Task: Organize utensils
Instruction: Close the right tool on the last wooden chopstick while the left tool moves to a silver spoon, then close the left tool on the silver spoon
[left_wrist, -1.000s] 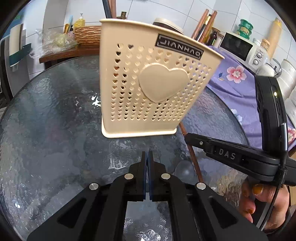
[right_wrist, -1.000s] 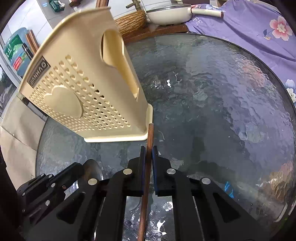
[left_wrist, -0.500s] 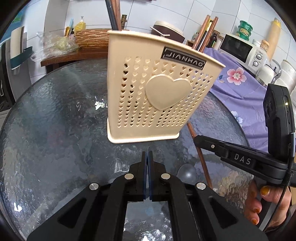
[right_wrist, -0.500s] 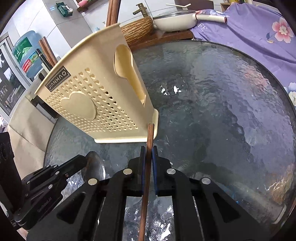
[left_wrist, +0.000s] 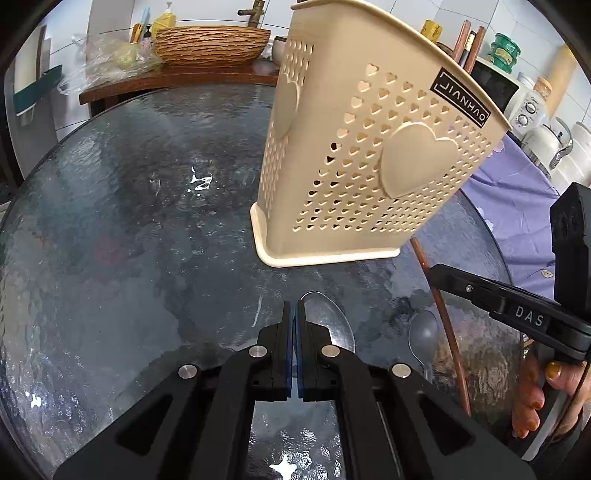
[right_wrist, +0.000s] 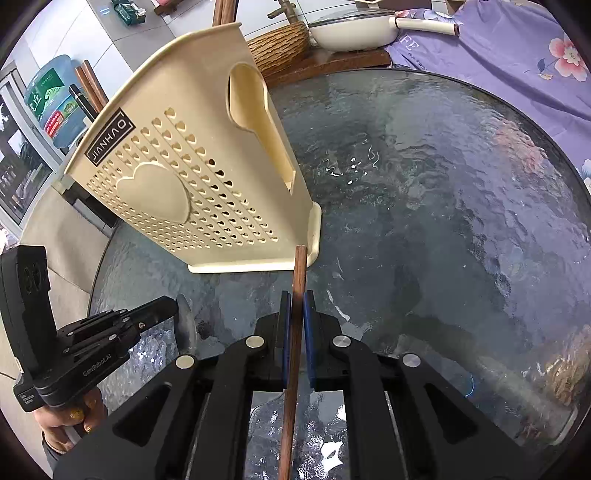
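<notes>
Gripping a brown chopstick (right_wrist: 295, 332), right claw (right_wrist: 297, 299), beige JIANHAO holder (right_wrist: 192, 177) ahead

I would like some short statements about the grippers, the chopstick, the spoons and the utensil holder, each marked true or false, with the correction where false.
1. The right gripper is shut on a brown chopstick. True.
2. The left gripper holds a spoon. False: it is shut with nothing between its fingers; a metal spoon lies on the table beside it.
3. The beige utensil holder stands on the glass table. True.
4. The holder's walls are plain, without holes. False: they have heart-shaped holes and a raised heart.
5. Only one spoon lies on the table. False: a second spoon lies near the chopstick.
</notes>
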